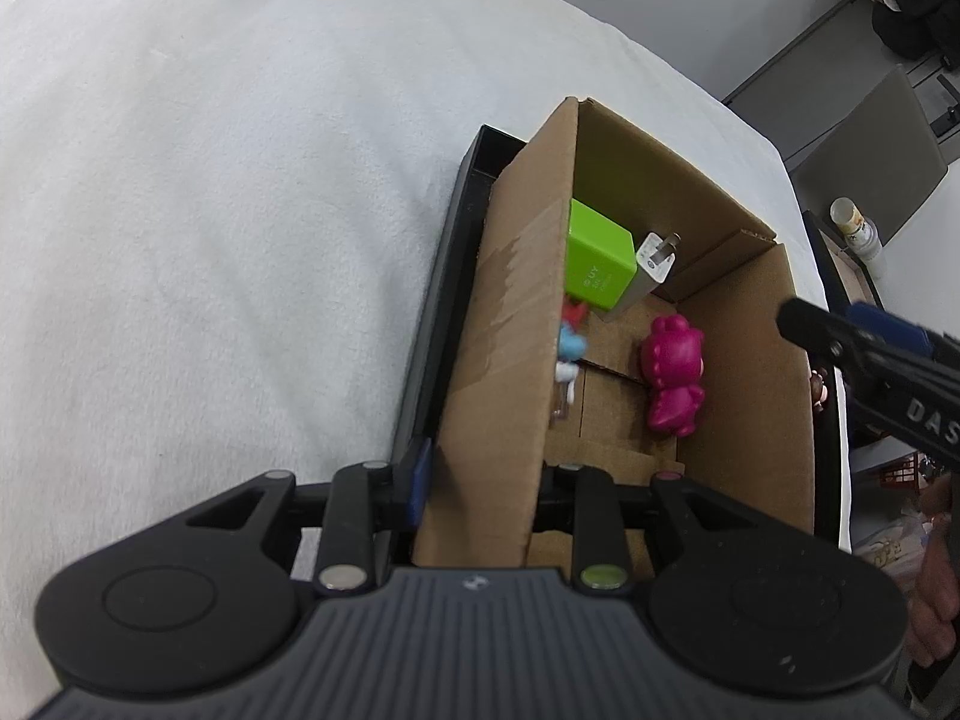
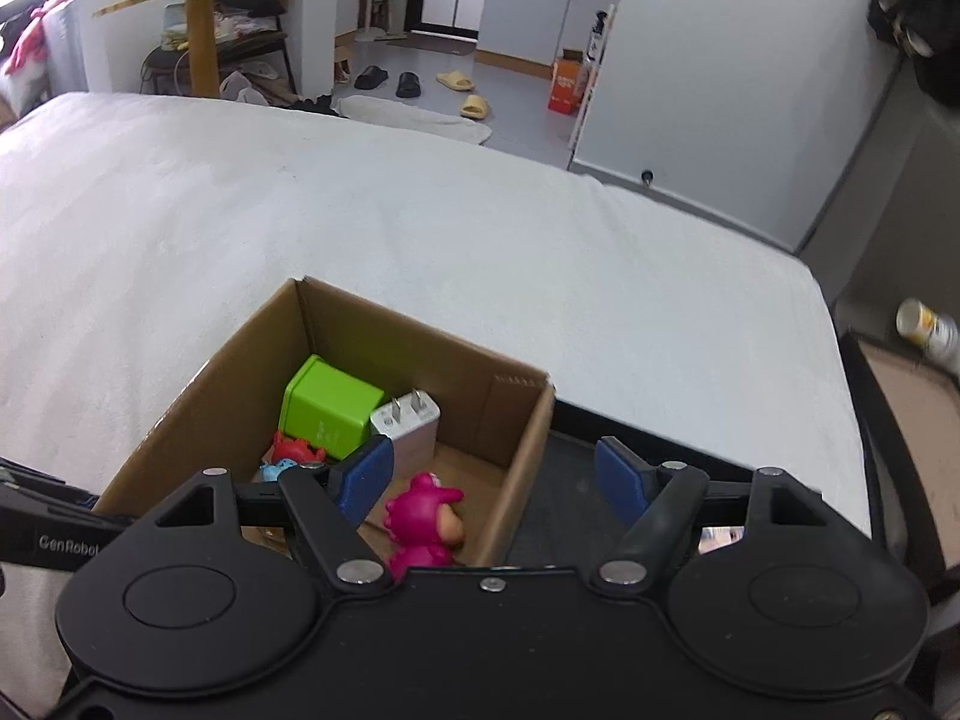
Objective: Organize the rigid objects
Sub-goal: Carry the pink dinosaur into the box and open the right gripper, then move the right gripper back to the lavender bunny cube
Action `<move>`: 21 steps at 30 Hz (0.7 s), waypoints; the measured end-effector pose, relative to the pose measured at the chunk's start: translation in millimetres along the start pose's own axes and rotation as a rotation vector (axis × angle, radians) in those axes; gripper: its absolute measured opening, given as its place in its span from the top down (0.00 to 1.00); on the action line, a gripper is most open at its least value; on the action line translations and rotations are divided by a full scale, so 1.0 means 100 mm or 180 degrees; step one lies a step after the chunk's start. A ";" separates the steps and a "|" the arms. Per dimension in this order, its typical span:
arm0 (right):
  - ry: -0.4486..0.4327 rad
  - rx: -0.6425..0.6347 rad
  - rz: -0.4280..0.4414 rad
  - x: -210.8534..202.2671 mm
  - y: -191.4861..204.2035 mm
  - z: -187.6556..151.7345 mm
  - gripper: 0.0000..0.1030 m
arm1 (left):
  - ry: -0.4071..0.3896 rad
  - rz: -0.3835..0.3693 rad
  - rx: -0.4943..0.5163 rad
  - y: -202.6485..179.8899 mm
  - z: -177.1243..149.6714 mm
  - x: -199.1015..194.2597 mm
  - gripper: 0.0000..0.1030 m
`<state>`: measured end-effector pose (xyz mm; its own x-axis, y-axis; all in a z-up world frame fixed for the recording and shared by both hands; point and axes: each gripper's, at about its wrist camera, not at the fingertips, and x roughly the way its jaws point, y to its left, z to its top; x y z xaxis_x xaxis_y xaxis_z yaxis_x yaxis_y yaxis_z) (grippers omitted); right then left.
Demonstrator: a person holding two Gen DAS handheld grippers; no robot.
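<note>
Both tools at cardboard box point(image 2: 516, 420); left tool point(image 1: 480, 480) astride its wall.

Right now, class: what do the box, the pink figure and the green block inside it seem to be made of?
Box: corrugated cardboard, matte brown, with folded flaps and a torn-tape patch.
Pink figure: probably moulded plastic or vinyl, smooth with a slight sheen.
Green block: likely hard plastic, glossy, with rounded edges.
</note>
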<state>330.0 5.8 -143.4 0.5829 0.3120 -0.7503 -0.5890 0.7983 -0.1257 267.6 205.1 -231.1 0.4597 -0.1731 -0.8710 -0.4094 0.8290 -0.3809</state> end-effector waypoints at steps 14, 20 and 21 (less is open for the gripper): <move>0.0128 0.0365 -0.0064 -0.10 -0.42 -0.25 0.29 | -0.0002 0.0034 -0.0009 -0.02 0.00 0.01 0.73; 0.0151 0.0464 -0.0121 -0.11 -0.57 -0.34 0.28 | 0.0003 0.0041 -0.0017 -0.02 0.01 0.01 0.73; 0.0154 0.0476 -0.0129 -0.11 -0.59 -0.36 0.28 | 0.0001 0.0043 -0.0016 -0.02 0.01 0.01 0.73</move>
<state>338.8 -63.3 -151.2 0.5748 0.2556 -0.7774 -0.4734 0.8787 -0.0612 270.1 203.6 -231.1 0.4538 -0.1620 -0.8763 -0.4195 0.8287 -0.3705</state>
